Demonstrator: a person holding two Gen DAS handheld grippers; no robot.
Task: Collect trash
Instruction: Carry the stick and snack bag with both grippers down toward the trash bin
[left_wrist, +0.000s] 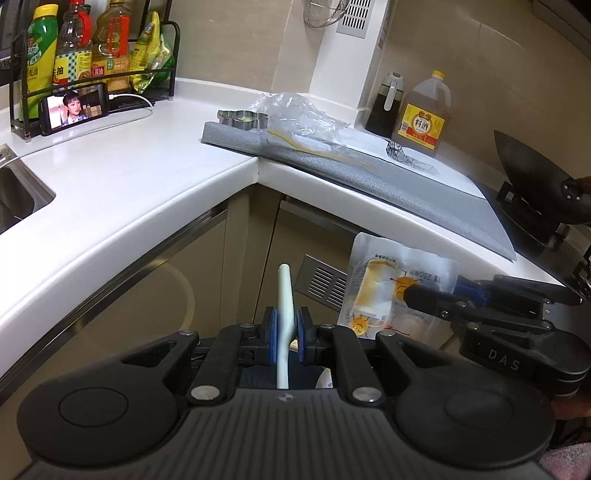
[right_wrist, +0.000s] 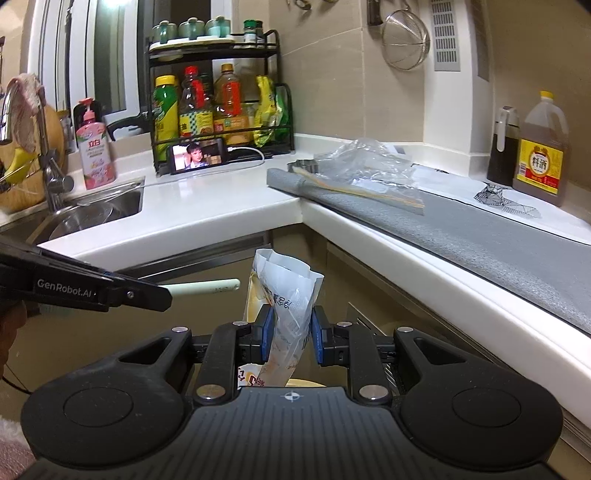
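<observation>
You are holding both pieces of trash below the counter's inside corner, in front of the cabinet doors. Your left gripper (left_wrist: 287, 334) is pinching a pale stick-like handle (left_wrist: 285, 295), its blue pads pressed on it. Your right gripper (right_wrist: 292, 334) is clamping a crumpled printed pouch (right_wrist: 284, 295) near its lower half. A bin is probably sitting beneath; only a pale rim is peeking out under the pouch, so I cannot be sure. The pouch is soft and could be sliding out or catching on a pad at release. A clear plastic bag (left_wrist: 295, 114) is lying on the grey mat (left_wrist: 424, 184) near the counter's corner, not yet collected.
</observation>
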